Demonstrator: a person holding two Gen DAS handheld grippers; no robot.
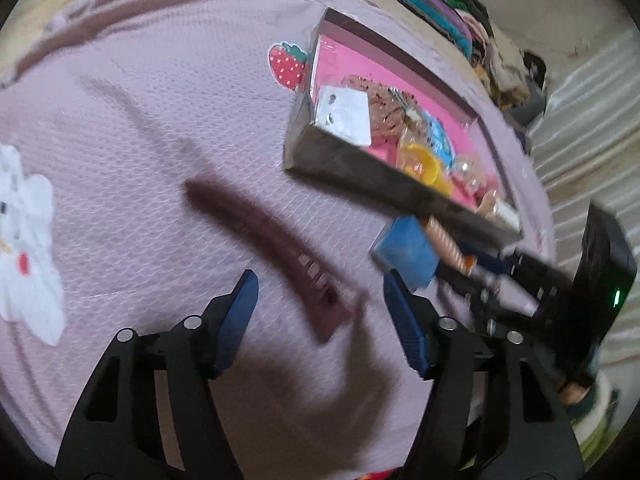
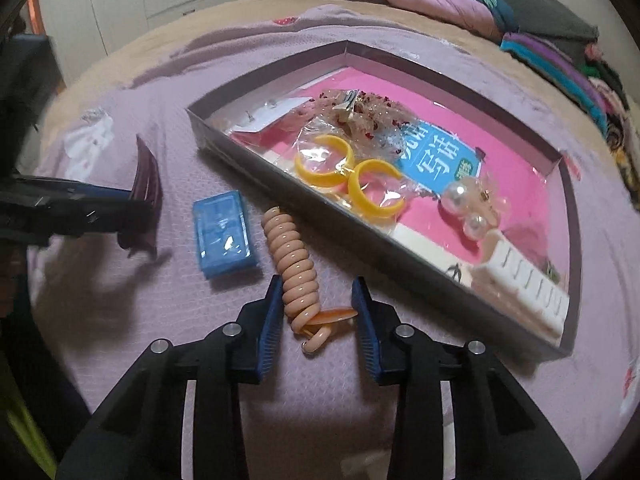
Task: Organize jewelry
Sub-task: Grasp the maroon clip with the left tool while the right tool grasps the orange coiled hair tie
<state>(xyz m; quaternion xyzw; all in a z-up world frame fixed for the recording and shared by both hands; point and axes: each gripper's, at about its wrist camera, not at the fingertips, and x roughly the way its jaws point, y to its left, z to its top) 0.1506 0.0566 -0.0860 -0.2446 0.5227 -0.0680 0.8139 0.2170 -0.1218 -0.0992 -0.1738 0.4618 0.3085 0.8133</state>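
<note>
1. The peach spiral hair tie [image 2: 294,268] lay on the lilac bedspread [image 2: 320,408] just outside the tray's near wall, its long axis running straight away from the right gripper [image 2: 316,312]. Its near end, with a small amber charm, sat between the two blue pads.
2. The right gripper stood narrowly open around that end, neither pad visibly touching it. It was the nearer claw.
3. The left gripper [image 1: 320,320] was spread wide and held nothing. The dark maroon hair clip [image 1: 272,252] lay diagonally just ahead of it, blurred.
4. A blue case [image 2: 224,234] lay between clip and hair tie.
5. Count outside the tray: one hair tie, one clip, one blue case.
6. Inside the tray [image 2: 304,208]: two yellow hoop earrings [image 2: 348,176], two pearl earrings [image 2: 466,206], one beaded bundle, one white card; the rest was unclear.
</note>
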